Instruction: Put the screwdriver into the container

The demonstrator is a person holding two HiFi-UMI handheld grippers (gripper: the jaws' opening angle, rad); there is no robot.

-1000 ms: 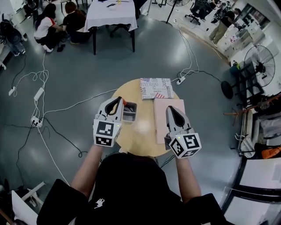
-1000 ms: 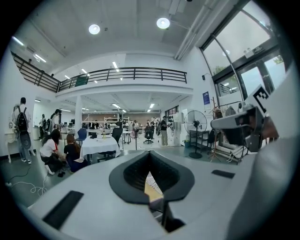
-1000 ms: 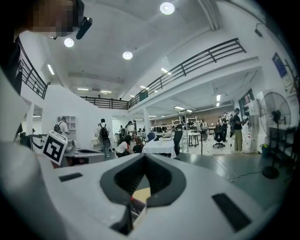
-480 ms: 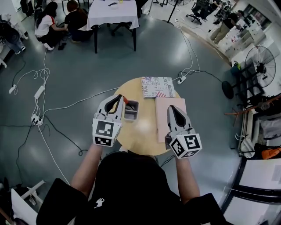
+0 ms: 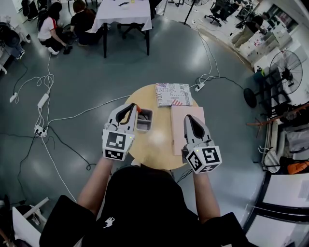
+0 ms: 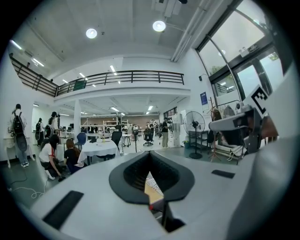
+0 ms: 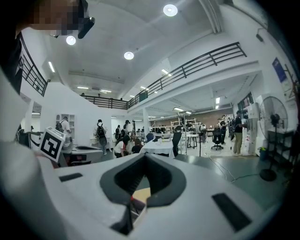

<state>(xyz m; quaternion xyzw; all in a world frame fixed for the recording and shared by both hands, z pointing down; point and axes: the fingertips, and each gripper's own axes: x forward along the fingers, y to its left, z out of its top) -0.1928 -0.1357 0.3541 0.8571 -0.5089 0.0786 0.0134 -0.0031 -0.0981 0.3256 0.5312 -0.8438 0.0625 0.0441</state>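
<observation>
While they hover above the table [image 5: 154, 147], left gripper [image 5: 132, 107] and right gripper [image 5: 188, 118] have jaws together.
Neither visibly holds anything; the screwdriver [image 5: 137, 110], an orange bit, shows at the container [image 5: 150, 120] corner, beside the left tips.

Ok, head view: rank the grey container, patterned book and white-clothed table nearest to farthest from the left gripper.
1. Grey container, right beside the left gripper's fingers.
2. Patterned book, beyond, to the right.
3. White-clothed table, far off, top of view.
</observation>
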